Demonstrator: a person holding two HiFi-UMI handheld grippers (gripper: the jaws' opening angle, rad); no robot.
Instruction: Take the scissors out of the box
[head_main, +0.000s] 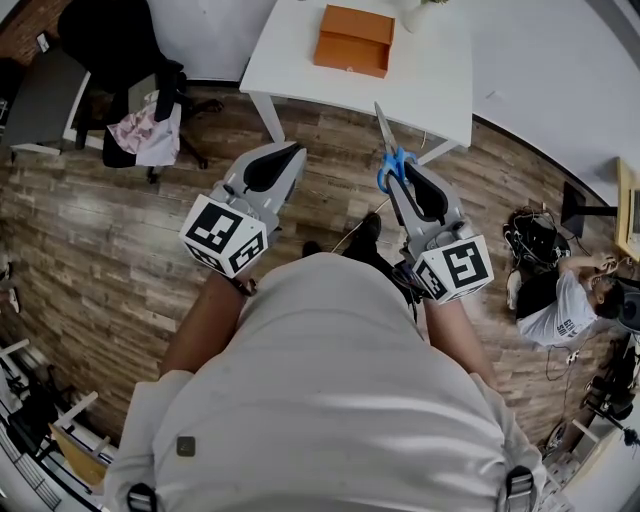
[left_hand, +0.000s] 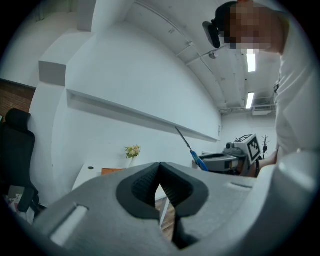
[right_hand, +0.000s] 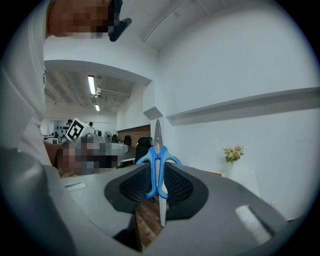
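Observation:
My right gripper (head_main: 400, 172) is shut on the scissors (head_main: 393, 160). Their blue handles are pinched between the pads, and the closed blades point ahead over the near edge of the white table (head_main: 290, 60). In the right gripper view the scissors (right_hand: 151, 172) stand upright between the mesh pads, blade tip upward. The orange box (head_main: 353, 40) lies closed on the table, well ahead of both grippers. My left gripper (head_main: 290, 152) is held level to the left of the right one. Its pads (left_hand: 150, 182) meet at the tips and hold nothing. The left gripper view also shows the scissors (left_hand: 193, 151).
I stand on a wooden floor in front of the table. A black office chair (head_main: 120, 50) with a cloth (head_main: 145, 130) on it stands at the far left. A person (head_main: 560, 300) sits on the floor at the right among cables. A small vase of flowers (left_hand: 132, 151) is on the table.

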